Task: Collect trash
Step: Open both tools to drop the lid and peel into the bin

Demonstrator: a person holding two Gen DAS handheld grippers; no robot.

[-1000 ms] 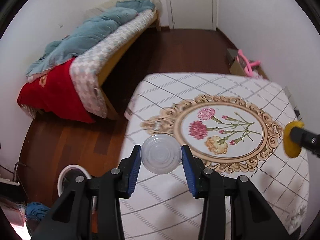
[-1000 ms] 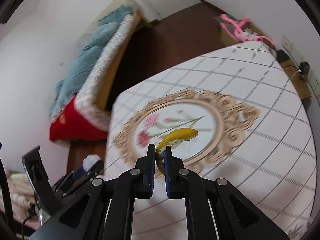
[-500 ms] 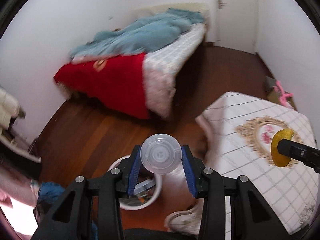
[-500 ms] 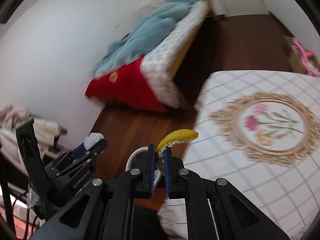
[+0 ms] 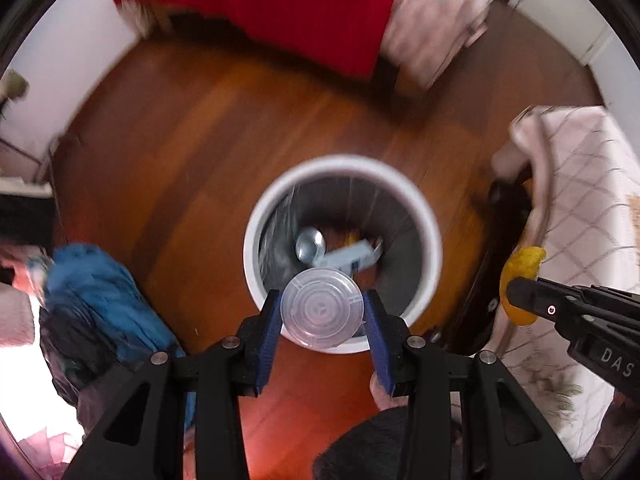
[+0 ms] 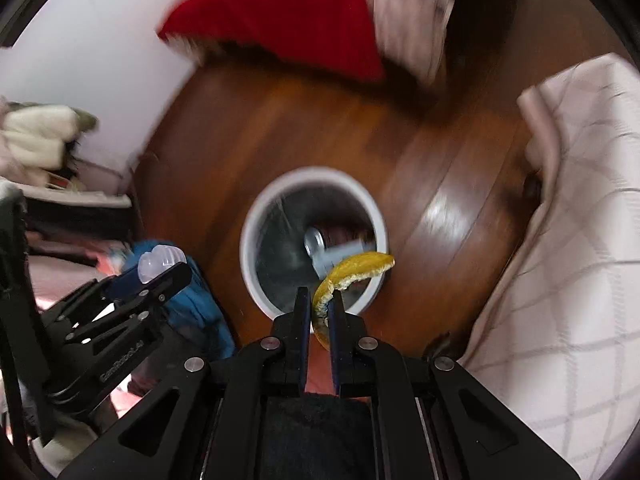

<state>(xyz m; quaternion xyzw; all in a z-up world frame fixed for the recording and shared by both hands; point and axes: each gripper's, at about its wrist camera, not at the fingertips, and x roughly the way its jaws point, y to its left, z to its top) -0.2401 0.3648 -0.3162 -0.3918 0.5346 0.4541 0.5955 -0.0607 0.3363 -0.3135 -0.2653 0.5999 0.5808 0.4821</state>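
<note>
My left gripper (image 5: pixel 322 310) is shut on a clear plastic lid (image 5: pixel 322 307) and holds it above the near rim of a white trash bin (image 5: pixel 420 200) on the wooden floor. The bin holds a can and other scraps. My right gripper (image 6: pixel 320 304) is shut on a yellow peel (image 6: pixel 352 270) above the same bin's (image 6: pixel 256 216) near edge. In the left wrist view the right gripper (image 5: pixel 516 296) with the peel (image 5: pixel 522 262) shows at the right. In the right wrist view the left gripper (image 6: pixel 160 274) with the lid (image 6: pixel 160 260) shows at the left.
A table with a checked white cloth (image 5: pixel 580 208) stands right of the bin. A bed with a red blanket (image 5: pixel 304 8) lies beyond. A blue cloth heap (image 5: pixel 100 292) lies left of the bin. White wall (image 6: pixel 80 40) at the left.
Both grippers swung left and down from the table to above the trash bin, still holding the lid and the peel. The bin now fills the view centre.
</note>
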